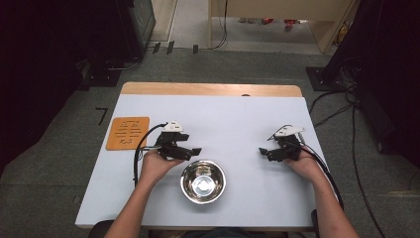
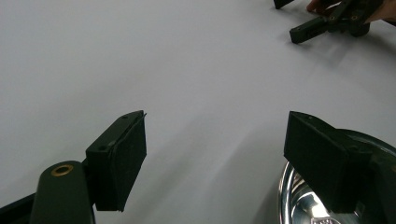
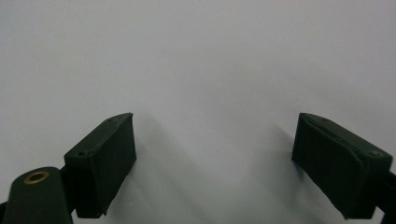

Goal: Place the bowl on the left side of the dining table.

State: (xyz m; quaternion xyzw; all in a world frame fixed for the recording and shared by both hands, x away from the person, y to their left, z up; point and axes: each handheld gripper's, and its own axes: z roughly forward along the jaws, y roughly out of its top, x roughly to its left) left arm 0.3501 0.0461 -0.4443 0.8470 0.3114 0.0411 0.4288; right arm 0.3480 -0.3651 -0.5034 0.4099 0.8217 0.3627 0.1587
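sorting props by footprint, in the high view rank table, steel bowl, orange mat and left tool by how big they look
1. table
2. steel bowl and orange mat: they look about alike, so no ranking between them
3. left tool

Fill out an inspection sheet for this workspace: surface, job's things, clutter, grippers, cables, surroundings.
Surface: pale table, wooden strip along the far edge.
Job's things: steel bowl upright and bare inside, near the front edge, between the hands.
Clutter: orange mat flat at the left side.
Grippers: left gripper just beyond the bowl, jaws apart, nothing between them; right gripper likewise over bare table.
Cables: black cable loops from the left gripper; more lie on the floor at right.
Surroundings: grey carpet, dark equipment both sides.
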